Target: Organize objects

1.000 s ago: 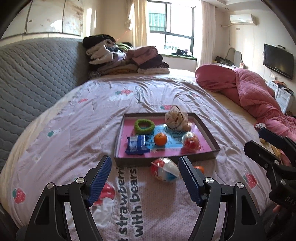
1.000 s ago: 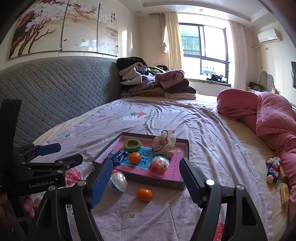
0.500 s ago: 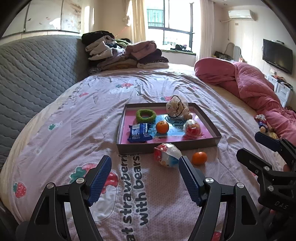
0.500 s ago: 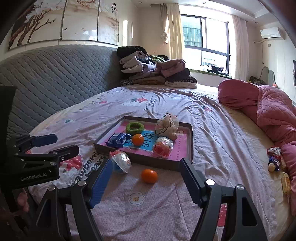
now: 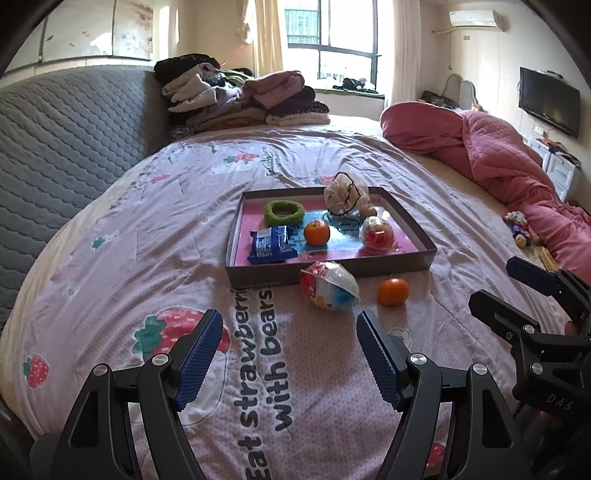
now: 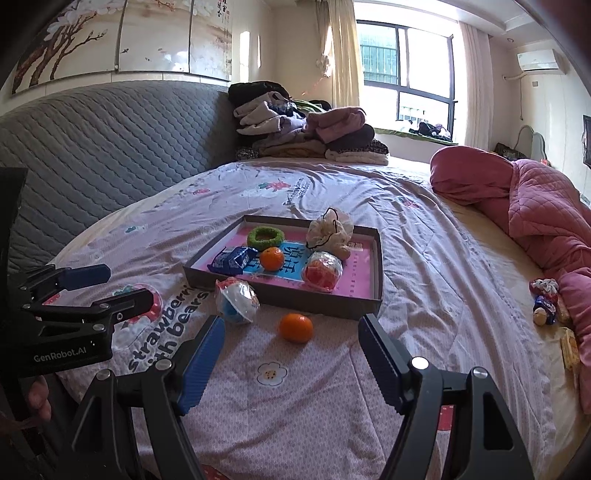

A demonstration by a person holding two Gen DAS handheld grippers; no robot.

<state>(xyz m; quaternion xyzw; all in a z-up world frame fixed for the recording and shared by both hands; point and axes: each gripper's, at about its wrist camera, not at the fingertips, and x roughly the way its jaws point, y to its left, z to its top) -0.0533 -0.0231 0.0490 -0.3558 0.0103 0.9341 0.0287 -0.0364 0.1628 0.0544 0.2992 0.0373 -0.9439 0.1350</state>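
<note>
Shallow cardboard tray (image 5: 391, 266) at centre frame in both wrist views, lying on a pink printed bedsheet (image 5: 122, 266). Inside it: a green fuzzy ring (image 5: 284, 213) at the far left, a blue snack packet (image 5: 270, 244) at the near left, an orange (image 5: 317, 232) in the middle, a cream mesh pouch (image 5: 345, 194) with a black cord at the far side, and a clear ball with red contents (image 5: 377, 235) to the right. Outside the tray, against its near wall, lies a red, white and blue wrapped ball (image 5: 328, 284); just right of it, apart, sits a second orange (image 5: 393, 291). The left gripper (image 5: 290, 354) fills the lower frame of its own view, jaws wide and empty; nothing lies between it and the loose ball. The right gripper (image 6: 291, 356) likewise stands wide and empty, with the second orange just beyond its gap. Surroundings: grey quilted headboard (image 5: 55, 122) at upper left, stacked folded clothes (image 5: 243, 99) at top centre, bunched pink quilt (image 5: 498, 155) at right with small toys (image 5: 519, 230) beside it, window (image 5: 332, 40), wall television (image 5: 548, 99), air conditioner (image 5: 476, 17).
</note>
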